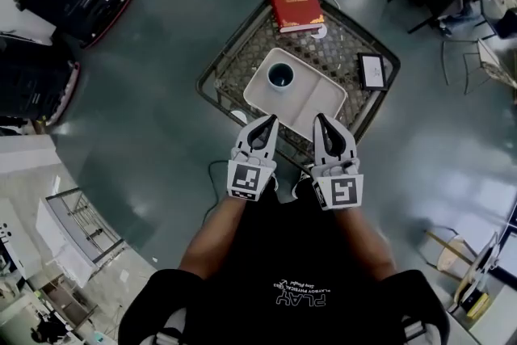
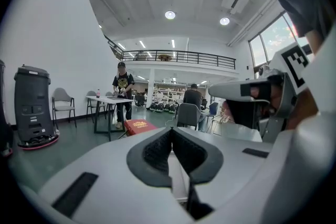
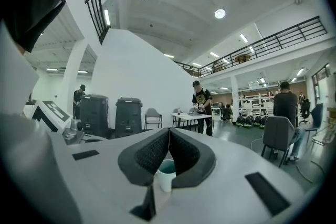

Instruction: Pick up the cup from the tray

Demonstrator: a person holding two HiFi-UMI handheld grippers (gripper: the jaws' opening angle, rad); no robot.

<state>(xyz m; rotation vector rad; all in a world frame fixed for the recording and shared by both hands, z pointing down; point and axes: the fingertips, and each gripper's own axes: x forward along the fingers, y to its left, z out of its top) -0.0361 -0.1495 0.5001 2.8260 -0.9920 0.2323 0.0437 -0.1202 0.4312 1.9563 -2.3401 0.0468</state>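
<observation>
White outside, teal inside, the cup [image 1: 280,76] stands upright in the left-hand compartment of the cream tray [image 1: 323,105] on the wire-mesh table [image 1: 216,89]. It looks light, rigid and smooth, so probably slippery; pinching one wall at the rim seems best. The left tongs [image 1: 266,119] and right tongs [image 1: 321,119] are pressed together, empty, near the tray's front edge. The black shirt [image 1: 300,271] reads "PLAY"; lettering on the red book [image 1: 294,0] is too small to read.

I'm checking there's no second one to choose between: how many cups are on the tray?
1. The cup stands in the far left part of the tray. Almost all of the tray shows, so a second one is unlikely.
</observation>
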